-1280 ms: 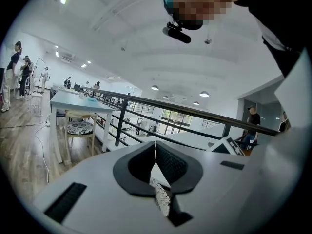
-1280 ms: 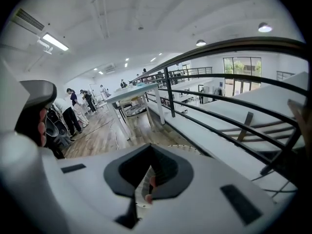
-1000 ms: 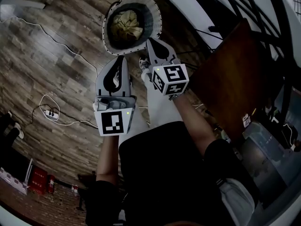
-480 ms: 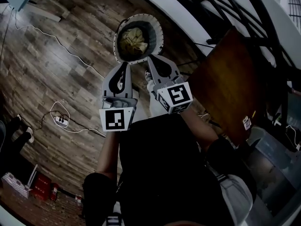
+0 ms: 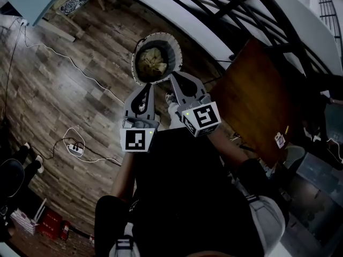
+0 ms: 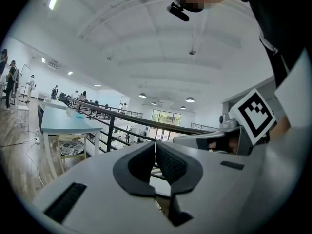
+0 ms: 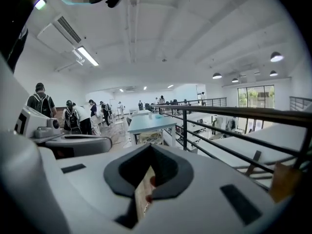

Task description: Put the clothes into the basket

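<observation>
**Clothes in the basket, both grippers empty**

Clothes: a crumpled pale bundle lying inside the round basket, low in the well and below the rim.

Left gripper: pads pressed together, nothing between them. Right gripper: jaws closed too, with no cloth pinched. A pale strip shows through the slot under the right pads, too small to tell what it is.

In the head view the two grippers are side by side close to the person's chest, tips pointing to the far side. The tips reach just short of the basket's near rim in the picture, and neither touches basket or clothes. Both gripper views look out level over a black railing into the hall, not down at the basket.

The basket stands on the wooden floor. A brown tabletop is to its right, and a power strip with its cable is well apart on the near left.

Progress, as a judgement: the drop looks done, since the load sits in the basket and both grippers are free. No other garment shows on the visible floor or the tabletop. Cannot tell whether more clothes wait out of view; if none do, nothing is left.
</observation>
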Demonstrator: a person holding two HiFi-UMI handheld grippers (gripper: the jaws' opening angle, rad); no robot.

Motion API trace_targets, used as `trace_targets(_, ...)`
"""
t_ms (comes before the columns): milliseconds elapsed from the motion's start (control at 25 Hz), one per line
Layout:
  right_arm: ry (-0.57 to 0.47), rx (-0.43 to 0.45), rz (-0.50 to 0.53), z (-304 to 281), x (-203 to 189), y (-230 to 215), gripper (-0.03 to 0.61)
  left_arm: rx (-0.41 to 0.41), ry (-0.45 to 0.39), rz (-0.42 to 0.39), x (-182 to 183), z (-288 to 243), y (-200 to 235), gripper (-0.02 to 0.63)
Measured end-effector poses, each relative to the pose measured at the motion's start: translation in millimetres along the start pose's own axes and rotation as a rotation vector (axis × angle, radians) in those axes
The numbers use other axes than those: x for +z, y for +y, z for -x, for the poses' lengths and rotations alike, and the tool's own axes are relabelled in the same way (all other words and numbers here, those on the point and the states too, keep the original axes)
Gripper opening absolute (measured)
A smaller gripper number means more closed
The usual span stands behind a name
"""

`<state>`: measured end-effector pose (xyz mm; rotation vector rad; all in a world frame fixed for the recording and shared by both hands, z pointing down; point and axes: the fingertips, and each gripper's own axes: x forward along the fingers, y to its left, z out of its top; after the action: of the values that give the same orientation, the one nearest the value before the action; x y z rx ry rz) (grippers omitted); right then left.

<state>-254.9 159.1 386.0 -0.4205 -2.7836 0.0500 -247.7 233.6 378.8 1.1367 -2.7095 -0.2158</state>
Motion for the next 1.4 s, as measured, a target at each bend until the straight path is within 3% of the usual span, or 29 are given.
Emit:
trace_targets(720,-0.163,0.04,0.069,25,72,30,0.008,0.022,-0.061,-0.078,53,20,8,0.015)
trace_targets(1400,-0.21,0.059,0.075,32,82,44,0.008,0.016,-0.099,-0.105,64,22,-2,0.015)
